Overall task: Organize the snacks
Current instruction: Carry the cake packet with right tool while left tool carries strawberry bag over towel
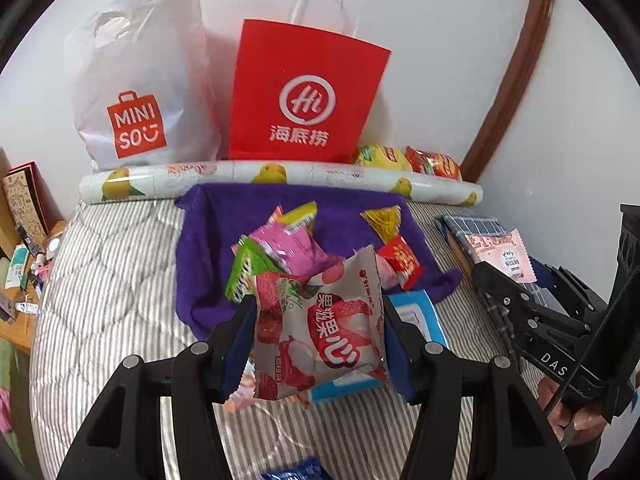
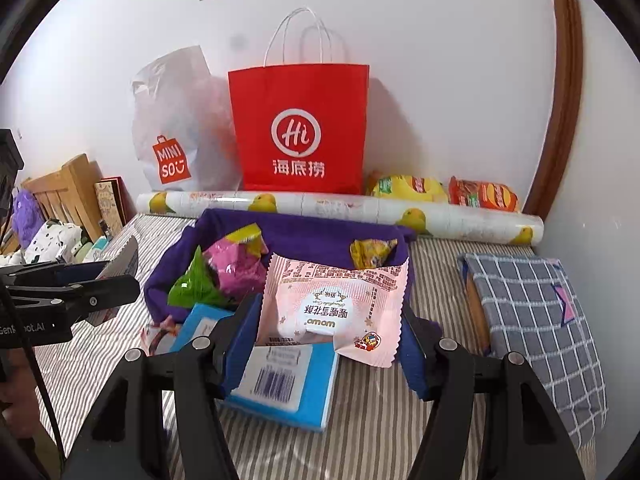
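The purple cloth is crowded with wrappers, and a blue box lies against its near edge. Behind the cloth, a fruit-print roll and 2 bags block the wall side. Bare striped bedding lies near of the cloth.

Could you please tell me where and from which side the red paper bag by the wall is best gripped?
Grip the white twisted handles from above: the red paper bag stands upright against the wall, and its flat face looks too broad for the jaws.
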`<action>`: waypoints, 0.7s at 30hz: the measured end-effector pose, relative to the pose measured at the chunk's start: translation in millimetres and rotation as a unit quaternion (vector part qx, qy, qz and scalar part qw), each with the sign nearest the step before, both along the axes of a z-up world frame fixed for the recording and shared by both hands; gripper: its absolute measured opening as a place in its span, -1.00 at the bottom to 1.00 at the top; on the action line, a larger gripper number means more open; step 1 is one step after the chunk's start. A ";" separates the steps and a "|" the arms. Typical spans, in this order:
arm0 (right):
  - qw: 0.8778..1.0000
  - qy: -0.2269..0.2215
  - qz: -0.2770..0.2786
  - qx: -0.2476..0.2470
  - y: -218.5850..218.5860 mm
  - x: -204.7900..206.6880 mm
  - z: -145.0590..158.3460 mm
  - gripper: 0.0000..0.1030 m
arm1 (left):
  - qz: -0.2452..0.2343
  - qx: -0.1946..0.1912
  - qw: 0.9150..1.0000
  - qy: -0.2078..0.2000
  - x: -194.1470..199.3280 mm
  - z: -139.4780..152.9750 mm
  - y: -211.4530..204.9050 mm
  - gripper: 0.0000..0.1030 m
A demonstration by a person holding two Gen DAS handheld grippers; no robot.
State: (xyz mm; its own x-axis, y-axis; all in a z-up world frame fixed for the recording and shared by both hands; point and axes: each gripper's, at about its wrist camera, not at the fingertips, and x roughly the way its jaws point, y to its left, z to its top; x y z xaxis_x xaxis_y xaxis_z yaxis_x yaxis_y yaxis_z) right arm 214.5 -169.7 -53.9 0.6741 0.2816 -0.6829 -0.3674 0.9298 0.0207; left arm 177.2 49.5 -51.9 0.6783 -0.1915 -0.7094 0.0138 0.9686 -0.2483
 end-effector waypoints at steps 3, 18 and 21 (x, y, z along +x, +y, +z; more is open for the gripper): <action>1.000 -0.009 0.007 -0.001 7.0 12.1 4.4 0.22 | 0.008 0.004 1.000 -0.002 7.4 4.2 8.4 0.09; 1.000 -0.006 -0.002 -0.003 11.5 64.9 -16.0 0.22 | 0.058 0.004 0.998 0.019 38.4 -13.1 58.6 0.09; 1.000 0.006 -0.011 0.002 7.7 78.2 -23.8 0.22 | 0.059 0.002 0.998 0.024 47.5 -17.9 59.1 0.09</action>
